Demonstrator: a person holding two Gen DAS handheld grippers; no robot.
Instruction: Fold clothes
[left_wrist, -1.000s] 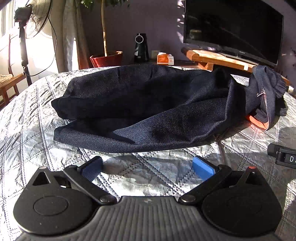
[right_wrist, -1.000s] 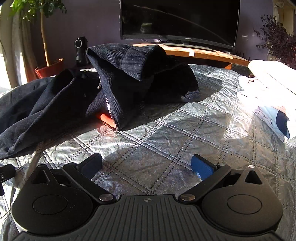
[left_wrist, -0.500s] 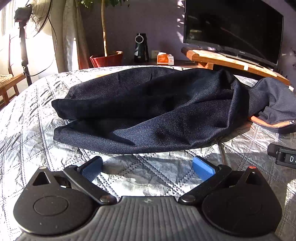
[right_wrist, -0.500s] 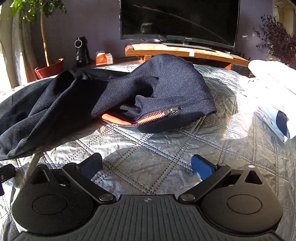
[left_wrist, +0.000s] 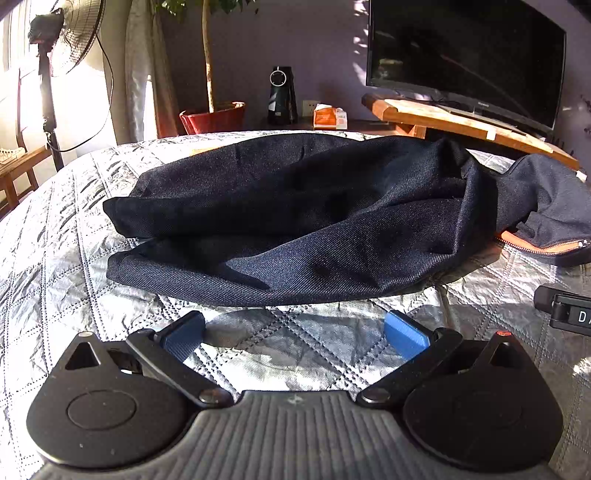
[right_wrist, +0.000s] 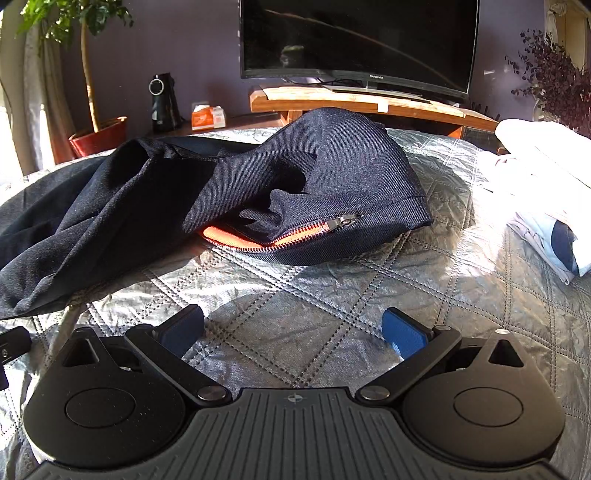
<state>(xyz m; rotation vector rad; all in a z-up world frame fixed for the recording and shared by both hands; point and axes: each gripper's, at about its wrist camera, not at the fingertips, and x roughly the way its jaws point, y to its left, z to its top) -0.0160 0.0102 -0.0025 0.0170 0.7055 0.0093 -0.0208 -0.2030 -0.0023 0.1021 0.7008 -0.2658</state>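
Observation:
A dark navy garment (left_wrist: 295, 221) lies bunched on the silver quilted bed cover (left_wrist: 55, 258). Its right end (right_wrist: 332, 177) shows an orange-lined zipper (right_wrist: 310, 232) with a metal pull. My left gripper (left_wrist: 295, 330) stands open just short of the garment's near edge, with nothing between its blue pads. My right gripper (right_wrist: 293, 328) is also open and empty, over bare quilt in front of the zipper end. The right gripper's body (left_wrist: 565, 314) shows at the right edge of the left wrist view.
Folded pale clothes (right_wrist: 543, 184) are stacked at the right of the bed. Beyond the bed stand a TV (right_wrist: 358, 40) on a wooden stand, a potted tree (left_wrist: 214, 118), a fan (left_wrist: 70, 37) and a wooden chair (left_wrist: 14, 170).
The garment's right end, bunched up high a second ago, has dropped flat onto the quilt with its zipper showing. Both grippers have stayed in place, open.

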